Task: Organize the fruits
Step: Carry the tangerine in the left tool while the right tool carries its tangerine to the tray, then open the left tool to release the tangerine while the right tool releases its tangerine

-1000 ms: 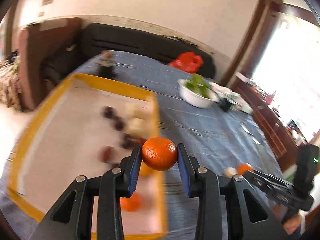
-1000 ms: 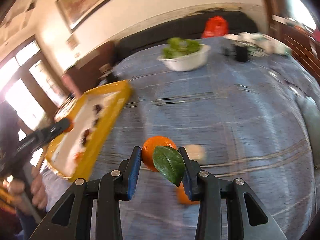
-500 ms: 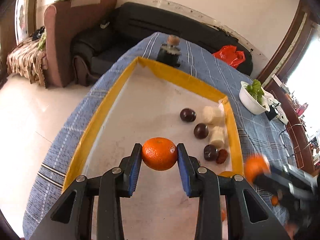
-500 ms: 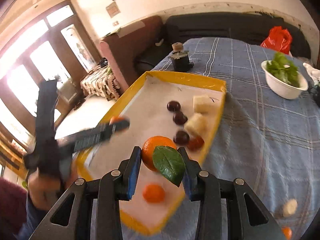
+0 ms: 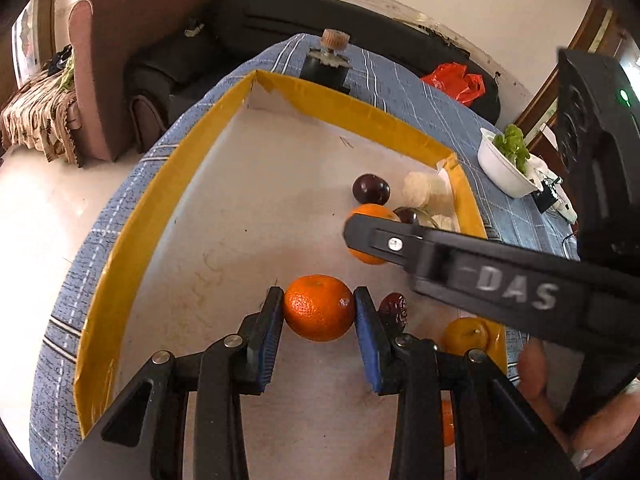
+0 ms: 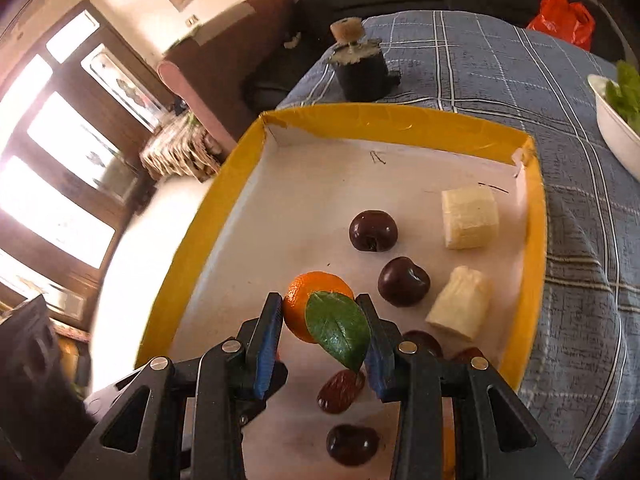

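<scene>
My left gripper (image 5: 319, 312) is shut on a plain tangerine (image 5: 319, 307), held over the white floor of the yellow-rimmed tray (image 5: 168, 176). My right gripper (image 6: 319, 312) is shut on a tangerine with a green leaf (image 6: 308, 300), over the same tray (image 6: 400, 122). In the left wrist view the right gripper's arm (image 5: 480, 268) crosses from the right, its tangerine (image 5: 370, 216) partly hidden. In the tray lie dark cherries (image 6: 373, 231), banana pieces (image 6: 470, 218), red dates (image 6: 341, 391) and another tangerine (image 5: 466, 334).
The tray sits on a blue checked tablecloth (image 6: 520, 64). A black pot with a cork knob (image 6: 360, 68) stands beyond the tray's far rim. A white bowl of greens (image 5: 506, 164) and a red bag (image 5: 454, 80) are to the right. A sofa and armchair stand behind.
Both grippers have swung from the tablecloth to above the tray and come lower, each still holding its tangerine. The right gripper has come in close beside the left.
</scene>
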`<state>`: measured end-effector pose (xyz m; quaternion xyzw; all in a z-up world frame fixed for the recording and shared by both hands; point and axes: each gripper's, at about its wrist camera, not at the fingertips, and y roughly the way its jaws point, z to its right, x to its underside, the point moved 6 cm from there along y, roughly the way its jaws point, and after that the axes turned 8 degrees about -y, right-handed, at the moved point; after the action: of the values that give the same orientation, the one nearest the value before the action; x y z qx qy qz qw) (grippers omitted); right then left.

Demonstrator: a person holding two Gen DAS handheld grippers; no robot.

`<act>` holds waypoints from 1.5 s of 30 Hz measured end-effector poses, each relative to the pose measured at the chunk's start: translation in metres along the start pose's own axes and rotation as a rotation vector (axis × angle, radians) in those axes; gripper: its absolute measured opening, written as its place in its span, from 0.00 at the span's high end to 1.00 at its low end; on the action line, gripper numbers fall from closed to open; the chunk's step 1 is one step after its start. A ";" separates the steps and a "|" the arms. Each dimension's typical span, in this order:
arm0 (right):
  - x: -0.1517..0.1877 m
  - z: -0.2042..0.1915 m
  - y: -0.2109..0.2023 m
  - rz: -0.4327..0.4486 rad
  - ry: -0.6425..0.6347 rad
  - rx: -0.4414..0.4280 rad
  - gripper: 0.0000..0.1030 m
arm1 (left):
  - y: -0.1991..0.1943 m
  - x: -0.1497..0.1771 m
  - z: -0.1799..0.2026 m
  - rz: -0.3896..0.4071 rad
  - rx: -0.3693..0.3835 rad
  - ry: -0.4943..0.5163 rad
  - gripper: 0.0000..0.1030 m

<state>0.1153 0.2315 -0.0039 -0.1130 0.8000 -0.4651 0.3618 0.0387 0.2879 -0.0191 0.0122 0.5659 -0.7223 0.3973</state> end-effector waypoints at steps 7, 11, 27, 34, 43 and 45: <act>-0.002 0.001 0.012 -0.008 -0.026 0.039 0.59 | 0.001 0.000 0.001 0.000 -0.006 0.006 0.67; -0.001 0.001 0.006 -0.006 -0.026 0.027 0.55 | 0.000 0.000 0.001 0.002 -0.007 0.009 0.66; 0.046 0.032 -0.102 0.158 0.014 -0.064 0.47 | -0.027 0.003 0.011 0.075 0.046 -0.029 0.50; 0.102 0.096 -0.173 0.248 0.021 0.047 0.38 | -0.051 0.021 0.052 0.112 0.099 0.041 0.50; 0.171 0.203 -0.208 0.303 0.197 0.099 0.38 | -0.032 0.076 0.153 0.028 0.171 0.240 0.49; 0.181 0.225 -0.207 0.310 0.277 0.062 0.38 | -0.019 0.091 0.178 -0.008 0.166 0.300 0.49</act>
<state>0.1082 -0.1232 0.0121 0.0875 0.8353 -0.4394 0.3188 0.0422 0.0906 0.0181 0.1506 0.5573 -0.7582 0.3031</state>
